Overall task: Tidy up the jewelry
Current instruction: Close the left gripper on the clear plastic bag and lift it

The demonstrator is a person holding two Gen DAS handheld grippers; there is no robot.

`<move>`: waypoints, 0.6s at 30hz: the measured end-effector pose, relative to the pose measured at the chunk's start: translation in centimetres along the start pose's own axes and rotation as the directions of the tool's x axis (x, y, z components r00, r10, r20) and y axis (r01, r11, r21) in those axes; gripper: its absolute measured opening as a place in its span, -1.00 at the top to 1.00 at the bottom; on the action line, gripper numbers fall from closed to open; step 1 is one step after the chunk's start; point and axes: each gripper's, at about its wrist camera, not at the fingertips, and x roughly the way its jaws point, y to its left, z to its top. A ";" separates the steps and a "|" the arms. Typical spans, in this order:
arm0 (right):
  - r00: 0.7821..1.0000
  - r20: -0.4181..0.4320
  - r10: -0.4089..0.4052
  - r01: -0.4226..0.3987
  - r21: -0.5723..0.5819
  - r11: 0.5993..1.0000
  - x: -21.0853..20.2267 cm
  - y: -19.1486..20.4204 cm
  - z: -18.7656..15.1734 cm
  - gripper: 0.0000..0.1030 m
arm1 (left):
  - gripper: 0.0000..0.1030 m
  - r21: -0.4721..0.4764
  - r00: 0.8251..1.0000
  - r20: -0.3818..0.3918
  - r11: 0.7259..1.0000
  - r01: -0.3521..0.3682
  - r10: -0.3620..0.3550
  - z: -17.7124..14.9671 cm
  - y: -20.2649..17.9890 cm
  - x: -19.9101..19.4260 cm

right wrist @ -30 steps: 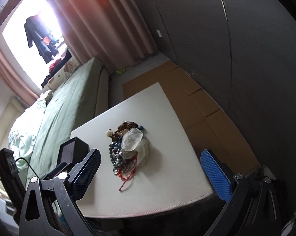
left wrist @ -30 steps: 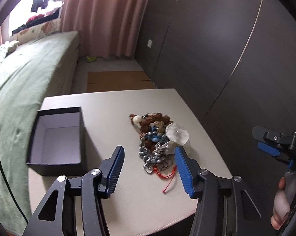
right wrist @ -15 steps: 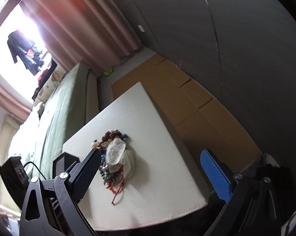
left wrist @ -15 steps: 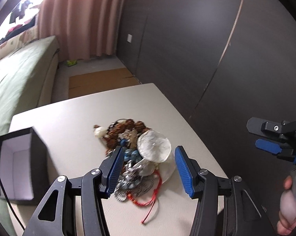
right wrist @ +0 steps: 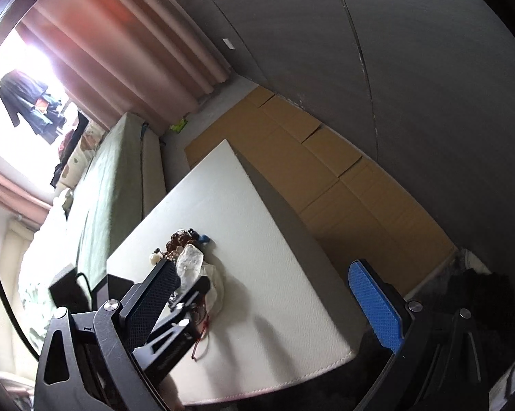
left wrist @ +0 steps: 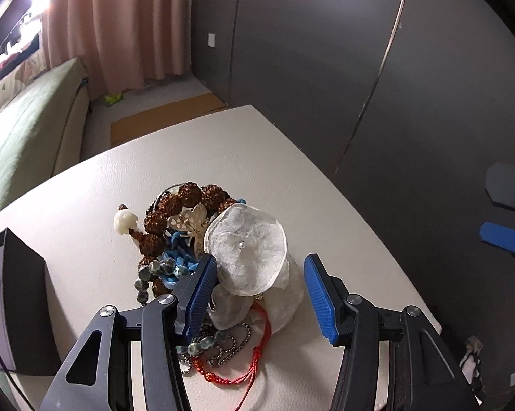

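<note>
The room is dim; daylight blows out white at the window [right wrist: 28, 130] around ten o'clock, flaring pink across the curtain [right wrist: 127, 51]. The white table [right wrist: 257, 274] catches soft shadows falling toward four o'clock. Both views bow hard at the rims, black vignette in the corners; the centre stays sharp.

Your fingers [left wrist: 313, 289] have blue pads; desk [left wrist: 250, 157] cream, box [left wrist: 21, 294] black, beads [left wrist: 189, 195] brown, cord [left wrist: 254, 359] red, flower [left wrist: 245, 250] translucent white.
</note>
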 end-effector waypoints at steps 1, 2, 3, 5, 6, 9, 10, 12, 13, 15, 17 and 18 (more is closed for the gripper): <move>1.000 0.000 -0.002 0.002 -0.001 1.000 0.0 0.0 -0.1 -0.99 | 0.05 0.002 1.000 0.002 1.000 -0.012 0.012 -0.1 -0.1 0.1; 1.000 -0.001 -0.003 0.003 -0.002 1.000 0.0 -0.1 0.0 -0.99 | 0.31 0.003 1.000 -0.004 1.000 -0.023 0.023 -0.1 -0.2 0.2; 1.000 -0.002 -0.005 0.005 -0.004 1.000 0.0 -0.1 -0.1 -0.99 | 0.42 0.003 0.999 -0.012 0.999 -0.034 0.034 -0.3 -0.1 0.3; 1.000 -0.005 -0.008 0.008 -0.007 1.000 0.0 0.0 -0.1 -0.99 | 0.85 0.003 0.998 0.002 0.998 -0.059 0.059 -0.4 0.2 0.1; 1.000 -0.006 -0.011 0.011 -0.011 1.000 0.1 0.0 -0.2 -0.99 | 0.91 -0.004 0.998 0.000 0.998 -0.055 0.055 -0.5 0.5 0.0; 1.000 -0.010 -0.018 0.018 -0.024 1.000 0.3 0.2 -0.3 -0.99 | 0.95 -0.030 0.999 0.025 0.999 -0.040 0.041 -0.5 1.6 -1.0; 1.000 -0.012 -0.020 0.019 -0.028 0.999 0.4 0.3 -0.4 -0.99 | 0.95 -0.041 0.999 0.042 0.999 -0.028 0.030 -0.4 2.1 -1.7; 1.000 -0.016 -0.020 0.019 -0.036 0.999 0.6 0.6 -0.5 -0.99 | 0.95 -0.066 0.997 0.078 0.998 0.001 0.004 -0.3 3.0 -3.1; 1.000 -0.019 -0.018 0.017 -0.042 0.999 0.7 0.7 -0.6 -0.99 | 0.95 -0.077 0.996 0.093 0.997 0.010 -0.003 -0.3 3.5 -3.7; 1.000 -0.025 -0.010 0.009 -0.056 0.998 0.8 1.2 -0.6 -0.99 | 0.95 -0.108 0.993 0.120 0.994 0.017 -0.004 -0.1 4.7 -4.7; 0.999 -0.032 -0.001 -0.001 -0.070 0.998 1.1 1.8 -0.9 -0.99 | 0.95 -0.139 0.991 0.132 0.990 0.027 -0.009 -0.1 5.9 -5.3; 0.999 -0.038 0.009 -0.012 -0.076 0.997 1.3 2.1 -1.1 -0.99 | 0.95 -0.155 0.990 0.140 0.988 0.029 -0.007 -0.1 6.5 -5.8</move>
